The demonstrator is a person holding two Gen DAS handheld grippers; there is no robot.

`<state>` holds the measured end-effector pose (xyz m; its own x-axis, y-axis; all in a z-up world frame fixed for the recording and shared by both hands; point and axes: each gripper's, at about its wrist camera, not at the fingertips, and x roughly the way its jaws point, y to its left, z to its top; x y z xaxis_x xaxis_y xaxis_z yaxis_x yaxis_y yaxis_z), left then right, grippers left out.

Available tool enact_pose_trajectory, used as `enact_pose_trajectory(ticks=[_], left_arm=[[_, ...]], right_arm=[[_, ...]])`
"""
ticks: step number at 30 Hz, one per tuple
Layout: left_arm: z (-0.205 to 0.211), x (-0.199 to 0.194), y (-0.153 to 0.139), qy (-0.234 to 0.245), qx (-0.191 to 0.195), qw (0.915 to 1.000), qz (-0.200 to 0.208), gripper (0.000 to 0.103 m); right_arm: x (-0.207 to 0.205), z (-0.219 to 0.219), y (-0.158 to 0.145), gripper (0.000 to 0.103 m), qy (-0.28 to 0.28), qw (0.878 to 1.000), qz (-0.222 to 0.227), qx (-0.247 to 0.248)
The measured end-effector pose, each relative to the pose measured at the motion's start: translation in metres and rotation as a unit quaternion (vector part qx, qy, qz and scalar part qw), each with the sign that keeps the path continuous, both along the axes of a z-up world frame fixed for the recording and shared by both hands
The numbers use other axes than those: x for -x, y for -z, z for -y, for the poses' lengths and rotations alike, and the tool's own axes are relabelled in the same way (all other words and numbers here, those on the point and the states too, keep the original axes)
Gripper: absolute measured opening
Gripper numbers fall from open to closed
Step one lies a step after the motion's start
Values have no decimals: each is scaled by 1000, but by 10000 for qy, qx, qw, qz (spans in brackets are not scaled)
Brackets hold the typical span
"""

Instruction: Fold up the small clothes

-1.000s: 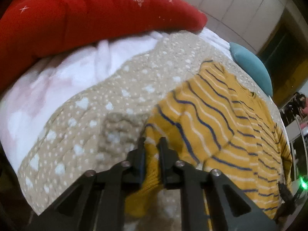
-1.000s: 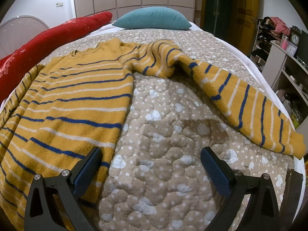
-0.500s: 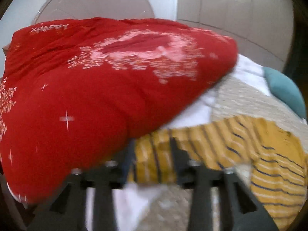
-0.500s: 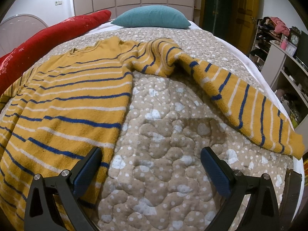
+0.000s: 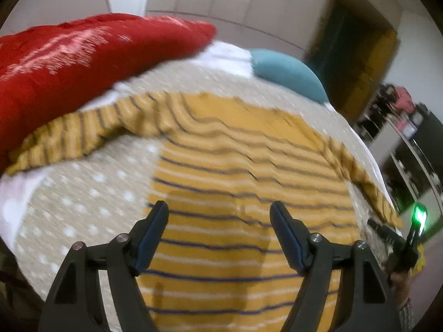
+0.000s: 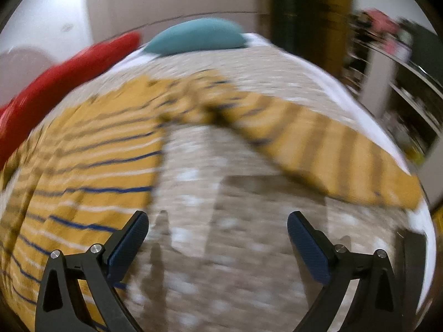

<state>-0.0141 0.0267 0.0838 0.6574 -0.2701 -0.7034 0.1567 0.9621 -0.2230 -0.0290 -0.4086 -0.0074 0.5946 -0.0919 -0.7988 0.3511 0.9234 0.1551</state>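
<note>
A yellow sweater with blue and white stripes (image 5: 235, 182) lies spread flat on the beige dotted quilt (image 5: 83, 193). Its left sleeve (image 5: 69, 138) stretches out toward the red duvet. Its right sleeve (image 6: 332, 149) lies out to the right. My left gripper (image 5: 220, 215) is open and empty above the sweater's lower body. My right gripper (image 6: 217, 227) is open and empty above bare quilt (image 6: 235, 235), between the sweater body (image 6: 83, 171) and the right sleeve. Both views are blurred by motion.
A red duvet (image 5: 69, 63) is piled along the bed's left side. A teal pillow (image 5: 288, 69) lies at the head of the bed. Shelves with clutter (image 6: 401, 63) and a dark doorway stand to the right.
My left gripper held the left sleeve, drew it out toward the red duvet, let go and opened, then swung back over the sweater body. My right gripper stayed open and lifted or tilted.
</note>
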Motion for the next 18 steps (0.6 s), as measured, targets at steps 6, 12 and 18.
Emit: enact_pose_trajectory(ticks=[6, 12, 18], left_arm=[[16, 3, 12, 129, -23, 9998, -144, 75], [5, 13, 2, -50, 40, 10000, -10, 75], [-19, 16, -10, -336, 85, 9993, 103, 75]], right_arm=[[19, 76, 3, 96, 1276, 9829, 522, -1217], [-6, 139, -5, 70, 2188, 9643, 716, -1311], [12, 195, -41, 10, 2742, 9424, 1134, -1544]])
